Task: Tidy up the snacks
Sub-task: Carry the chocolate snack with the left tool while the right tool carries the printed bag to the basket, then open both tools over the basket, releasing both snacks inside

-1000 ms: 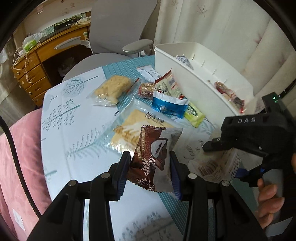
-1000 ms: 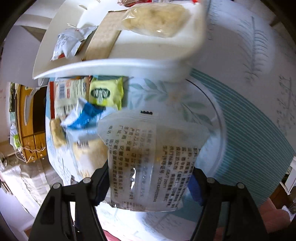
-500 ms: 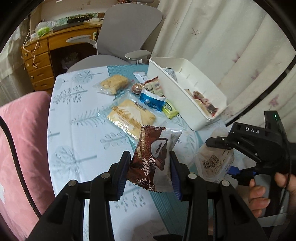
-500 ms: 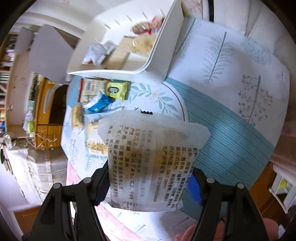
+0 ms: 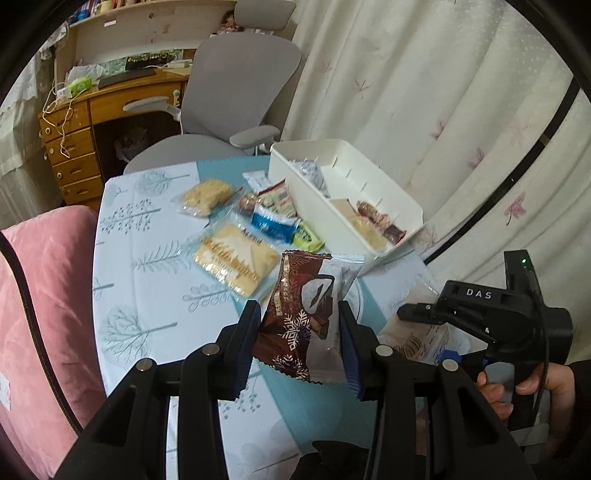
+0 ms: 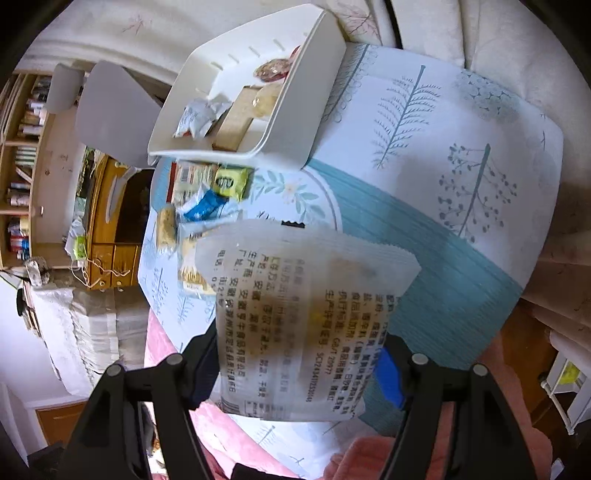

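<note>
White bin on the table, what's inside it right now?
The white bin holds a silver-white packet, a tan cardboard piece, a pale cracker pack and a reddish snack. Its near wall hides anything lower.

You are in a lived-in room of a home, part study and part sitting area. Behind the bench point(image 5: 122, 236), with its tree-printed cloth, stands a grey office chair point(image 5: 236, 92) pushed up to a wooden desk point(image 5: 110, 110) with a column of drawers point(image 5: 70, 155), cables and small clutter on its top. Above the desk you can see a wall shelf point(image 5: 155, 18), and the right wrist view shows bookshelves point(image 6: 26, 122) packed with books. Pale curtains point(image 5: 424, 92) with a leaf pattern hang along one side, and a pink cushioned seat point(image 5: 40, 295) sits beside the bench. Loose snack packets point(image 5: 236, 254) and a white bin point(image 5: 343, 192) lie on the cloth.
</note>
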Action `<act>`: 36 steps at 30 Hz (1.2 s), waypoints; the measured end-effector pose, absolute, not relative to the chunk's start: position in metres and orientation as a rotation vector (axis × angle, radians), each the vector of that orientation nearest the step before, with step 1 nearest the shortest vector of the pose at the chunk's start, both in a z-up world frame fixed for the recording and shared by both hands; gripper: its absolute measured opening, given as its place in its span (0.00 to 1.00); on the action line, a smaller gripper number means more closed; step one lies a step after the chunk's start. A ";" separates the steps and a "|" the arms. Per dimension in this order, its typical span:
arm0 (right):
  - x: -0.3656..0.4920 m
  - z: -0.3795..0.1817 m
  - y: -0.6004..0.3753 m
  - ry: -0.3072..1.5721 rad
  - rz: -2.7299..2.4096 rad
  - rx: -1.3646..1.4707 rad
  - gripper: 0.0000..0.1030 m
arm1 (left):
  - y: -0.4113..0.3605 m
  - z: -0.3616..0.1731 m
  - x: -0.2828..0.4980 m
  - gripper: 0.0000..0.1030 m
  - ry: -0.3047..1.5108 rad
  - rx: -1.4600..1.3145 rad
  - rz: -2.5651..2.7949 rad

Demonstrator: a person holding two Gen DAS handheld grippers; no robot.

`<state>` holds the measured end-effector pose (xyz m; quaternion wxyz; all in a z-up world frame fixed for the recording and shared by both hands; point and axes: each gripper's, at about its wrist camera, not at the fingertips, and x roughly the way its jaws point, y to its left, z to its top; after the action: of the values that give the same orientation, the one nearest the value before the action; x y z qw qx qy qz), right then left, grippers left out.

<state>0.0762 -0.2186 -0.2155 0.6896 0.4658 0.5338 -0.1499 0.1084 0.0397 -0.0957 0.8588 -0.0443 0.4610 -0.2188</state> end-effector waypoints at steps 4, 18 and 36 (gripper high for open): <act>0.087 -0.210 -0.245 1.190 -0.318 1.025 0.69 | 0.015 -0.092 0.116 0.38 0.961 -0.111 -0.432; 0.147 -0.185 -0.337 1.206 -0.160 0.804 0.69 | -0.073 -0.096 0.151 0.38 0.895 -0.265 -0.295; 0.231 -0.178 -0.400 1.137 0.040 0.541 0.69 | -0.177 -0.125 0.230 0.39 0.890 -0.290 -0.250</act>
<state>0.2306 -0.4003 -0.1778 0.8081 0.2529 0.5317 0.0185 0.2298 -0.1773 -0.1248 0.8849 -0.1393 0.4278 -0.1202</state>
